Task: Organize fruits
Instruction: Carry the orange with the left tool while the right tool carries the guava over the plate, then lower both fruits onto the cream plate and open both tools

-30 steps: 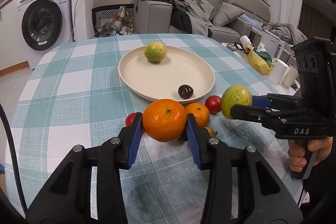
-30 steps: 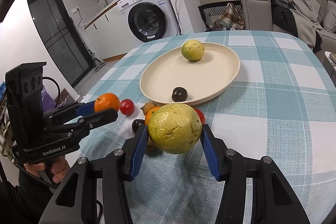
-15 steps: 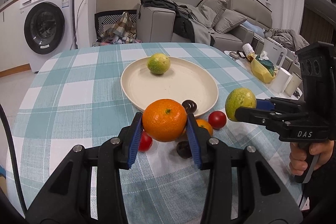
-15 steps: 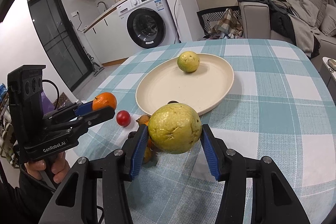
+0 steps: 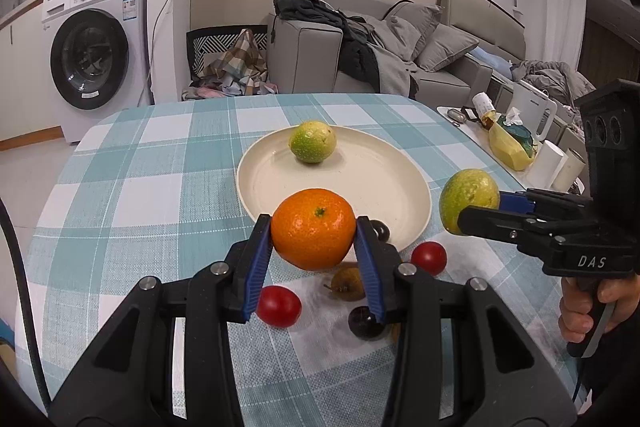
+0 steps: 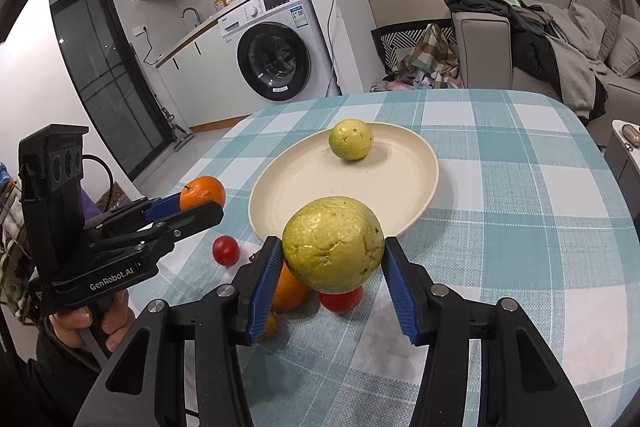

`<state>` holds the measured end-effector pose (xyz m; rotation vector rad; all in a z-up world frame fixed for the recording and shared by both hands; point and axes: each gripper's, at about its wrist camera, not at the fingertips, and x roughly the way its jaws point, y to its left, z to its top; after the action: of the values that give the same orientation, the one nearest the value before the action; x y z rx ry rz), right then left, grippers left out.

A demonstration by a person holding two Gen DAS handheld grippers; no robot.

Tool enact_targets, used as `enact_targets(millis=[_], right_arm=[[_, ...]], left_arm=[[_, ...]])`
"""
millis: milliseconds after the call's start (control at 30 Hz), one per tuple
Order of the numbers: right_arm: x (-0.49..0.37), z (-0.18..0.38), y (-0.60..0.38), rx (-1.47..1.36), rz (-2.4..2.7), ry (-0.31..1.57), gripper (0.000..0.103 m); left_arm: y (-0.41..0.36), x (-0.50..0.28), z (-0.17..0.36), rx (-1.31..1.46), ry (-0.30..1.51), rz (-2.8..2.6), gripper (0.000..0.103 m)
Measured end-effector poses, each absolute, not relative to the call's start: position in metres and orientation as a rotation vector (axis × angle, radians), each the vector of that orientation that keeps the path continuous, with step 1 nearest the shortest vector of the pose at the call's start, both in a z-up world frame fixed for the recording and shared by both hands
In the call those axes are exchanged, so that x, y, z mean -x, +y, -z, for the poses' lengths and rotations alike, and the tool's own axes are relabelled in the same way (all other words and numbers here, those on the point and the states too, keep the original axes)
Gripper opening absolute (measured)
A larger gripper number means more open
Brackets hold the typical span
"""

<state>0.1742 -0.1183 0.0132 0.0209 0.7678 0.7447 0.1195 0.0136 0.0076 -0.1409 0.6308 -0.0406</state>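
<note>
The left gripper (image 5: 315,242) squeezes an orange (image 5: 313,228); the right gripper (image 6: 332,267) squeezes a green fruit (image 6: 333,243). The plate (image 5: 384,187) lies just above both, mid-frame.

Black left gripper (image 5: 314,239), blue-padded jaws, silver screws, black cable

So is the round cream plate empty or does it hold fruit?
Not empty: the cream plate holds one yellow-green fruit near its far side; a dark fruit sits at its near rim.
</note>
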Motion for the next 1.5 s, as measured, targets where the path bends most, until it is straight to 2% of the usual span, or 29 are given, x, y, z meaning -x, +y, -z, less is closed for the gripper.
enact_targets(millis=[867, 1500], right_arm=[[-0.213, -0.002, -0.108, -0.031, -0.719, 0.786, 0.052], [-0.223, 0.01, -0.1, -0.008, -0.72, 0.799, 0.052]], left_arm=[[0.014, -0.175, 0.015, 0.135, 0.672, 0.03, 0.038], [0.01, -0.18, 0.028, 0.111, 0.715, 0.036, 0.038]])
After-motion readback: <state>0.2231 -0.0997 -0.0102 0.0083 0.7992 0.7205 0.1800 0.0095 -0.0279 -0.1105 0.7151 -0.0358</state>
